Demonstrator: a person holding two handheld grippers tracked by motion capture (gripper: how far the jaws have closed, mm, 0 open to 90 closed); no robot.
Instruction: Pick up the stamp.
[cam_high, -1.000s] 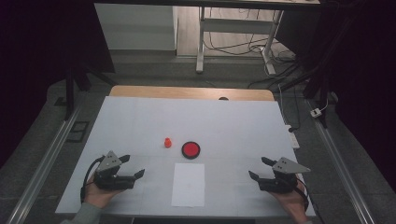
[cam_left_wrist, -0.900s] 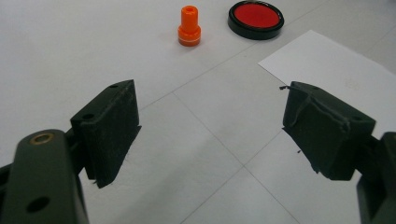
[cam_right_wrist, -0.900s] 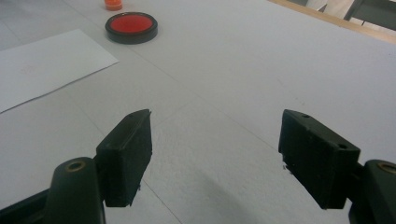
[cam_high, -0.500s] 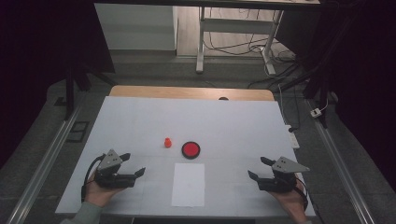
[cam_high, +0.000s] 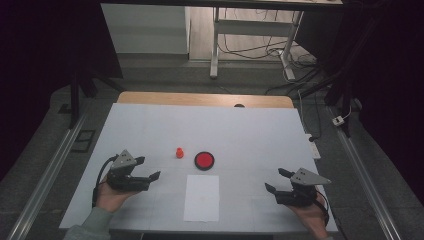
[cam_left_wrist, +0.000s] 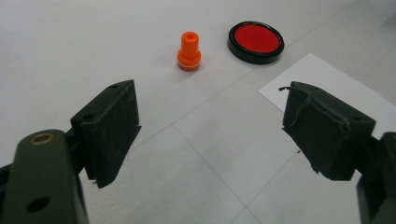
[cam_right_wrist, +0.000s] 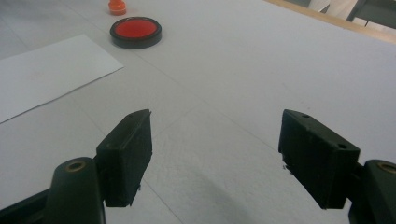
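So far nothing on the table (cam_high: 150, 125) has been handled, as far as the scene lets you judge. The white sheet of paper (cam_high: 201, 197) lies flat at the near middle, with no mark on it that you can make out. Just beyond its far edge sits the round red ink pad (cam_high: 204, 160), lid off, and a little to the left of that stands the small orange stamp (cam_high: 179, 152), upright and apart from the pad.

Your left tongs (cam_high: 149, 169) hover near the left side, spread wide with nothing between the jaws, aimed toward the stamp, which stands a fair way ahead in the left gripper view (cam_left_wrist: 189, 51). Your right tongs (cam_high: 276, 180) hover at the near right, likewise spread and empty, well apart from everything.

By my reading, all of the work remains: picking up the stamp, pressing it on the pad, then onto the paper.

No brand, label or writing can be read anywhere; the stamp, pad and paper all look plain.
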